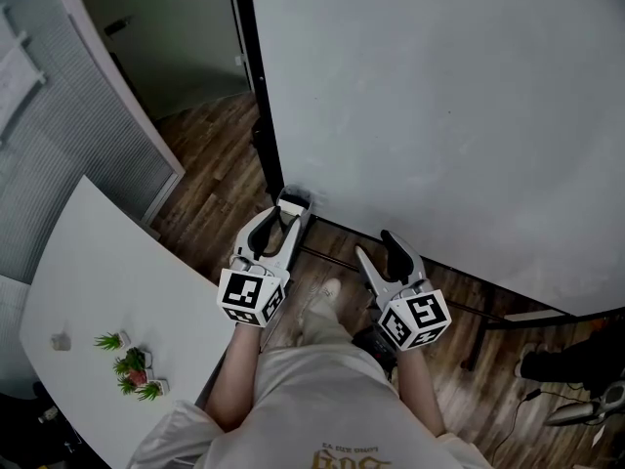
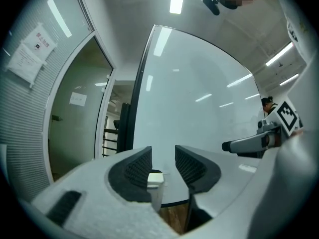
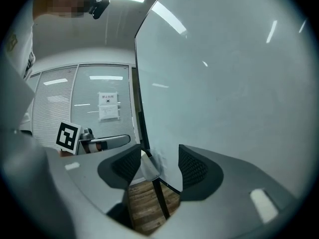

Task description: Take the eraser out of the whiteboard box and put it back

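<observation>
Closest to the lens, bottom centre: our pale shirt [image 1: 322, 399]. Eraser not visible in any view (we judge it sits inside the whiteboard box [image 1: 293, 201], centre-left of frame, at the lower-left corner of the whiteboard [image 1: 439, 115]). Left gripper [image 1: 280, 225] just below the box, jaws apart, nothing gripped. The right gripper [image 1: 381, 255], to its right, is likewise released and empty. Risk: we close blind on the box wall, or nudge the box loose.
</observation>
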`<state>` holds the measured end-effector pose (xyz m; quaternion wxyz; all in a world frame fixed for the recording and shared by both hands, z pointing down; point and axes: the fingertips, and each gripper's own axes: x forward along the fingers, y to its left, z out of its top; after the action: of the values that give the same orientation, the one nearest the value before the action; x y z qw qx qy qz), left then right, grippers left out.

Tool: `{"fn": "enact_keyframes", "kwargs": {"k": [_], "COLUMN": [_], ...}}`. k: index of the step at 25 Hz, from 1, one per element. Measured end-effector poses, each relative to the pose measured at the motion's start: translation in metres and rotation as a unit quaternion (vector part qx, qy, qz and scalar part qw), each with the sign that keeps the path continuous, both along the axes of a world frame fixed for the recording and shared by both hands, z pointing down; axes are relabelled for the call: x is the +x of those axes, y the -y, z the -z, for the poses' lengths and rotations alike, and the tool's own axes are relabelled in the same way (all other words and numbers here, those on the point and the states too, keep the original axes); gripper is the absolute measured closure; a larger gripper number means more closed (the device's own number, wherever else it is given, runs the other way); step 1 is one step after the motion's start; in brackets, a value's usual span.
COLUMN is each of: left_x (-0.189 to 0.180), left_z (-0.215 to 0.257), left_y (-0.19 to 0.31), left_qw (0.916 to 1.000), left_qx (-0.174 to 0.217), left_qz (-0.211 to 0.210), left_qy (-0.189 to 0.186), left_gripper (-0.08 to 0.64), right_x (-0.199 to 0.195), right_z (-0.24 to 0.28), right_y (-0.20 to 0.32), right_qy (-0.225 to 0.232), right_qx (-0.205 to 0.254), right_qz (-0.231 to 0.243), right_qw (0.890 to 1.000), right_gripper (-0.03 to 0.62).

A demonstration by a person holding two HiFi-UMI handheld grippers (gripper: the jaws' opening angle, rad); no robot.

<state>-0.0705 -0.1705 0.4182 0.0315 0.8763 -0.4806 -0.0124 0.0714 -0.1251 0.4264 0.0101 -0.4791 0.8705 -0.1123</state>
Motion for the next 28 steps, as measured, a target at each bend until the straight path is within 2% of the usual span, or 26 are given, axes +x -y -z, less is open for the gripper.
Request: {"fn": "enact_keyframes", "kwargs": {"k": [5, 12, 16, 28], "left_x": [0.001, -0.015, -0.027, -0.039], "left_z": [0.006, 0.017, 0.02, 0.013], "left_y": [-0.007, -0.013, -0.012, -0.008], "left_qw": [0.9999, 0.9996, 0.9992, 0.9993], "left_qx": [0.005, 0.012, 0.018, -0.004], "left_qz": [-0.003, 0.011, 0.033, 0.038], "left_qy": [-0.009, -0.023, -0.014, -0.005], "left_gripper": [0.489, 0.558, 0.558, 0.558], "right_x": [0.006, 0.002, 0.0, -0.004], "right_z": [0.005, 0.018, 0.019, 0.016], "right_y": [-0.003, -0.006, -0.005, -0.002], "right_qy": [0.005, 0.012, 0.011, 0.002], "right_qx": [0.011, 0.035, 0.036, 0.026], "right_qz": [-0.013, -0.022, -0.027, -0.029], "right_qw": [1.0, 0.999, 0.999, 0.999], "right_gripper": [0.399, 0.58, 0.58, 0.58]}}
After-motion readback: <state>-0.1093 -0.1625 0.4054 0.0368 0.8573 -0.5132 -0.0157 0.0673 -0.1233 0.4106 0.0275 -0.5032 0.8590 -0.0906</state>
